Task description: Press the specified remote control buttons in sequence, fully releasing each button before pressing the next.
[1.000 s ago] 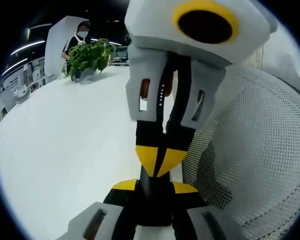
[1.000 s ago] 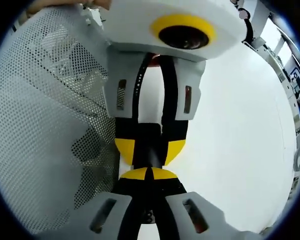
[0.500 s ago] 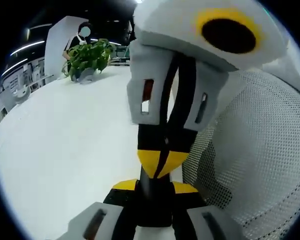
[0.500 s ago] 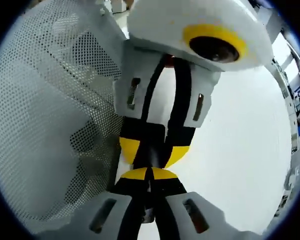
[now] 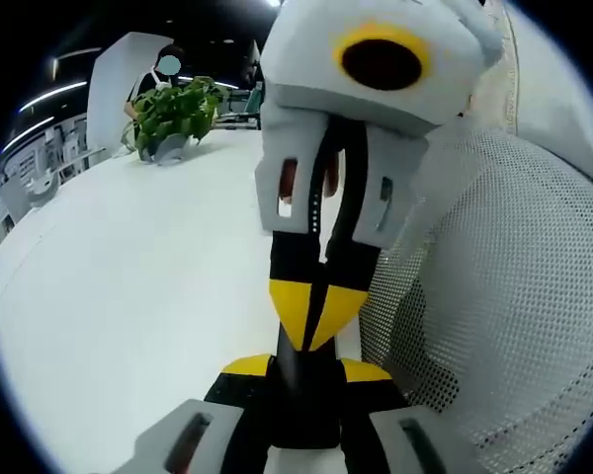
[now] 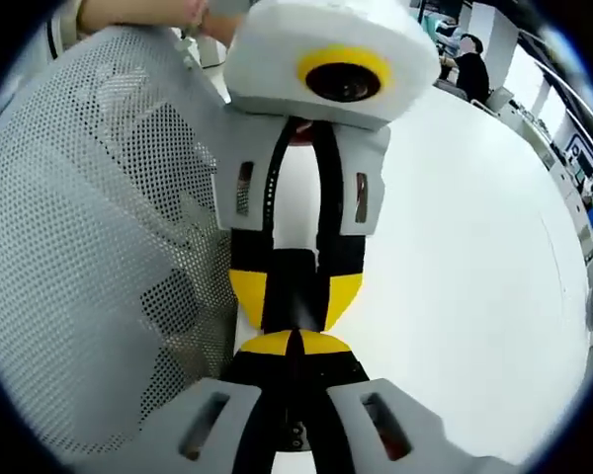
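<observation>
Left gripper (image 5: 306, 367) is clamping the remote control (image 5: 298, 405) – jaws standing apart, one yellow pad on each long edge of the black body. It is probably serving as a brace, so the remote stays put and faces the other tool.

Right gripper (image 6: 296, 344) is working with its jaws brought together, the two yellow tips meeting in one blunt point. This is likely deliberate, since a single point suits one button better than a spread pair. In the right gripper view the point is sitting on or just off the remote's face, right beside the left gripper's pads; contact cannot be confirmed, and the buttons themselves are hidden.

The remote is being held up over the white table (image 5: 128, 296), beside a white mesh panel (image 5: 514, 296). A potted plant (image 5: 173, 111) is standing far across the table.

Judgement: mid-sequence, either pressing or releasing – unclear which.
</observation>
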A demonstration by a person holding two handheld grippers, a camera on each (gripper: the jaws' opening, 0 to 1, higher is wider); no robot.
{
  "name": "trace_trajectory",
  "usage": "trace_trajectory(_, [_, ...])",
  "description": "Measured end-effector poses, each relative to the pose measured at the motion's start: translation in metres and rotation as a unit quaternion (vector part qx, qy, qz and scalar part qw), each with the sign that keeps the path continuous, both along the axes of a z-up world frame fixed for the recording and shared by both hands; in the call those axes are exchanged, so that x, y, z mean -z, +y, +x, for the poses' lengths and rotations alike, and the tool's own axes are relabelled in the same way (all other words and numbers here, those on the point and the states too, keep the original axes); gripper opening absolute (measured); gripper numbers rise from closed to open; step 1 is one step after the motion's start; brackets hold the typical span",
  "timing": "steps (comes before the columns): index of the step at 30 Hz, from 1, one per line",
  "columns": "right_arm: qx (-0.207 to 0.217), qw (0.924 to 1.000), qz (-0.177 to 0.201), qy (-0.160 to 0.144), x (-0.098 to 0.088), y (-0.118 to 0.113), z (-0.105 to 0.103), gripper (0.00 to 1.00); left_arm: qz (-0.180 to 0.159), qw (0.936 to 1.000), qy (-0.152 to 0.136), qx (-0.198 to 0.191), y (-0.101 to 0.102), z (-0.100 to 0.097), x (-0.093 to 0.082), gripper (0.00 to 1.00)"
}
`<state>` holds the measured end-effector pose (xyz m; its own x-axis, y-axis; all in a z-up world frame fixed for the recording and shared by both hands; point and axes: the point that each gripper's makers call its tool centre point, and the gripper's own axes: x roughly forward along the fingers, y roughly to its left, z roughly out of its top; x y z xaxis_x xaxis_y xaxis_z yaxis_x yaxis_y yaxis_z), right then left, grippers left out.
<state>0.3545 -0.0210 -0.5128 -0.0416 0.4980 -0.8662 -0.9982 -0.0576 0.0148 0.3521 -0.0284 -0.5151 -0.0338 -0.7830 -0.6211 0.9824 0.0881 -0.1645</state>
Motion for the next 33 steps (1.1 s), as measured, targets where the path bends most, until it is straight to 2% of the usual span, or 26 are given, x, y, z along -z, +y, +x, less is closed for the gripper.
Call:
trace_trajectory(2, [0.006, 0.9999, 0.009, 0.003, 0.0, 0.0, 0.0, 0.0, 0.0, 1.0, 0.001, 0.0, 0.0, 0.0, 0.0, 0.24])
trace_trajectory(8, [-0.01, 0.9993, 0.034, -0.013, -0.001, -0.001, -0.002, 0.0, 0.001, 1.0, 0.001, 0.001, 0.0, 0.0, 0.0, 0.24])
trace_trajectory(13, [0.002, 0.9988, 0.048, 0.012, -0.001, -0.003, -0.007, 0.08, 0.002, 1.0, 0.001, 0.002, -0.001, 0.0, 0.0, 0.24])
trace_trajectory(17, [-0.019, 0.9985, 0.047, -0.023, 0.0, -0.004, -0.007, 0.1, 0.002, 1.0, 0.0, 0.002, -0.001, 0.0, 0.0, 0.24])
trace_trajectory(20, [-0.022, 0.998, 0.049, -0.032, 0.0, -0.004, -0.008, 0.11, 0.003, 1.0, 0.0, 0.003, -0.001, 0.001, 0.0, 0.24])
trace_trajectory(25, [-0.004, 0.9985, 0.052, -0.018, 0.002, -0.009, -0.003, 0.16, 0.003, 1.0, 0.0, 0.003, -0.001, 0.001, 0.0, 0.24])
trace_trajectory(33, [-0.009, 0.9987, 0.049, -0.007, 0.003, -0.013, -0.005, 0.19, 0.003, 1.0, 0.0, 0.003, -0.001, 0.001, 0.0, 0.24])
